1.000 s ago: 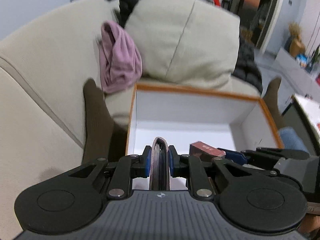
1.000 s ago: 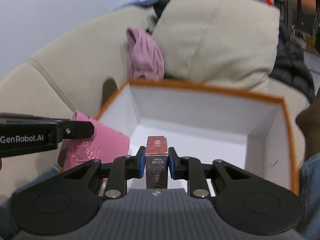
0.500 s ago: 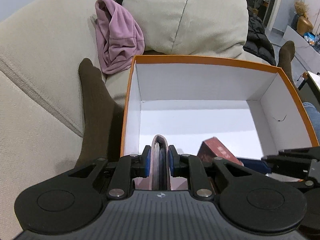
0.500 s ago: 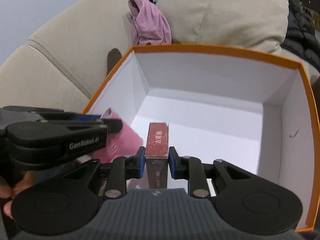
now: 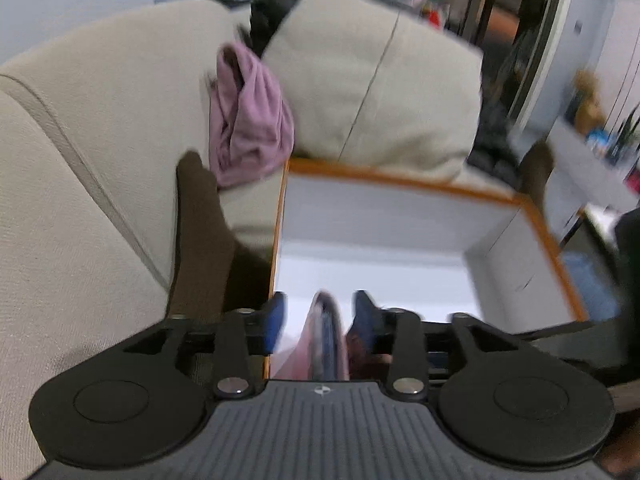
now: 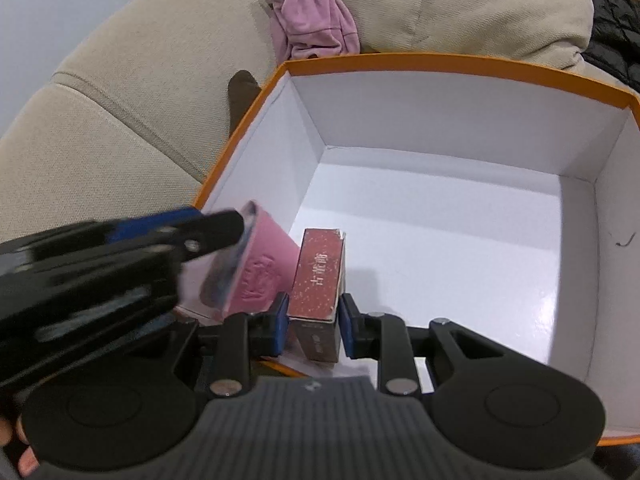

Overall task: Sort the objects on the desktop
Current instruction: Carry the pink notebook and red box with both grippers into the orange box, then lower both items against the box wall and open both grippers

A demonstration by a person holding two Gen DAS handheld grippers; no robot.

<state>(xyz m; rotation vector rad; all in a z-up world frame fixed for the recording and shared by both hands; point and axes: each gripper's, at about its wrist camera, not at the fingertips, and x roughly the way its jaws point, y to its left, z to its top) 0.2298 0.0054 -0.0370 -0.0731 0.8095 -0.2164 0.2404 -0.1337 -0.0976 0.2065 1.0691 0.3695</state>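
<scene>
An orange-rimmed box with a white inside sits on a beige sofa; it also shows in the left wrist view. My left gripper is open, and the pink wallet lies loose between its spread fingers; in the right wrist view the wallet rests tilted in the box's near left corner. My right gripper has its fingers slightly apart around a small dark red box that stands on the box floor.
A pink cloth lies on the sofa beside a beige cushion. A dark-socked foot rests against the box's left side. A black jacket lies at the far right.
My left gripper opened and let go of the pink wallet, which now rests in the box. My right gripper lowered the red box to the floor and loosened.
</scene>
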